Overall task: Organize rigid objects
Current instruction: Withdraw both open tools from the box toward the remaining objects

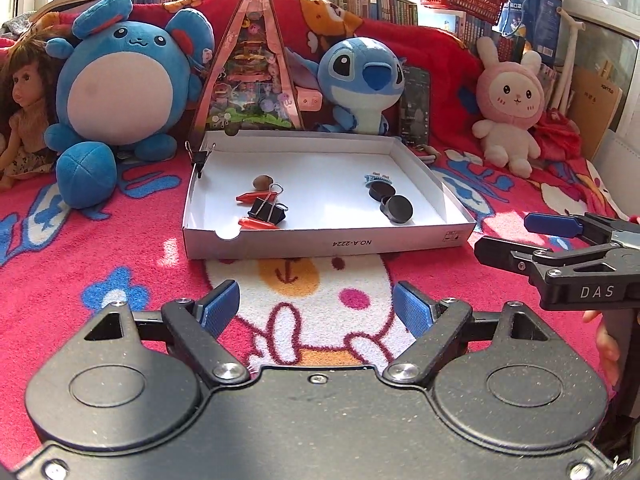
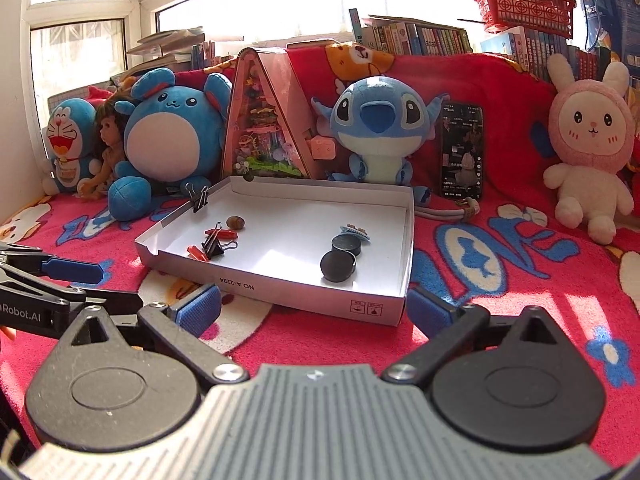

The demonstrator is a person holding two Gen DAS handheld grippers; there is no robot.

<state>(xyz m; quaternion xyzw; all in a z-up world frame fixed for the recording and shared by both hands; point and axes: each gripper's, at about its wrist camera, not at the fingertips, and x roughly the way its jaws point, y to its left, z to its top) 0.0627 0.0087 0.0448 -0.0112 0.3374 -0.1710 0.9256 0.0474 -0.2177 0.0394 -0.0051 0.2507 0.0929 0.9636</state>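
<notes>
A shallow white cardboard tray (image 1: 328,243) (image 2: 304,294) lies on the red blanket. Inside on the left are a brown nut (image 1: 263,181) (image 2: 235,222), a black binder clip (image 1: 267,210) (image 2: 214,245) and two orange-red pieces (image 1: 258,223) (image 2: 197,253). On the right are two black round caps (image 1: 397,208) (image 2: 338,265) and a small blue hair clip (image 1: 377,178) (image 2: 355,230). Another black binder clip (image 1: 200,157) (image 2: 199,199) grips the tray's left rim. My left gripper (image 1: 316,310) is open and empty, just before the tray. My right gripper (image 2: 314,308) is open and empty at the tray's near right corner; it also shows in the left wrist view (image 1: 508,238).
Plush toys line the back: a blue round one (image 1: 116,88), Stitch (image 1: 360,80), a pink rabbit (image 1: 510,108), a doll (image 1: 20,112). A pink triangular display (image 1: 252,68) and a phone (image 2: 462,150) stand behind the tray. Books and a red basket (image 2: 524,6) fill the sill.
</notes>
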